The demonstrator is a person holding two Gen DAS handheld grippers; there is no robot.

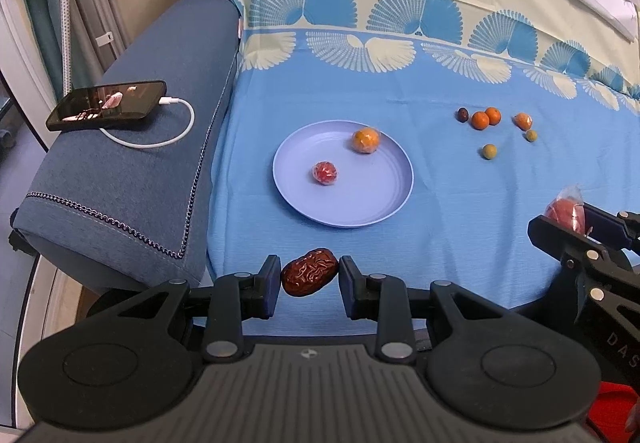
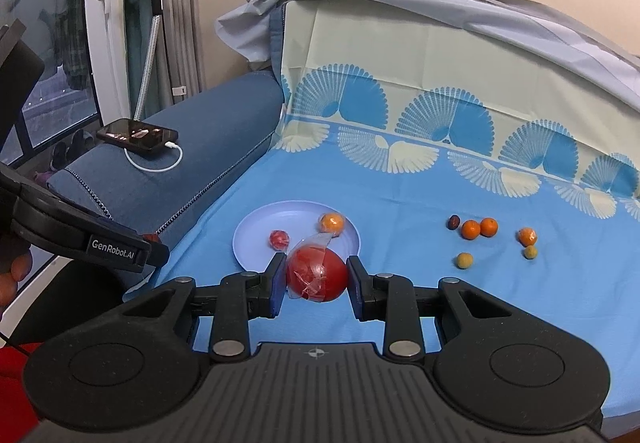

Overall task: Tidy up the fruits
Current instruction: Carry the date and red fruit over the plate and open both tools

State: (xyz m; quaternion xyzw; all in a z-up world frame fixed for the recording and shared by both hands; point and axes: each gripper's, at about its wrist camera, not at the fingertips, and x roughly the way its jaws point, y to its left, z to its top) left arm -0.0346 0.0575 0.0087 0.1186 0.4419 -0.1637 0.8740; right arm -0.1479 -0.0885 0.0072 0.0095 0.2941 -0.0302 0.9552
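In the left wrist view, I see the lilac plate (image 1: 396,199) on the blue cloth (image 1: 460,183). It already holds two fruits: a wrapped orange fruit (image 1: 365,140) near its far rim and a small wrapped red fruit (image 1: 325,173) nearer the middle. Well apart to the right, six small fruits (image 1: 489,119) lie loose on the cloth, so I judge the work is less than half done. My left gripper (image 1: 309,277) is narrow and its pads press the two ends of a wrinkled red date (image 1: 308,272), which is above the cloth, near the front rim of the plate. My right gripper (image 1: 566,217) comes in from the right edge with a red thing between its fingers.

In the right wrist view, my right gripper (image 2: 316,275) is narrow too and closed on a round red fruit in clear wrap (image 2: 316,277), just in front of the plate (image 2: 256,243). Both fruits I carry must, I think, go onto the plate, and then the loose ones.
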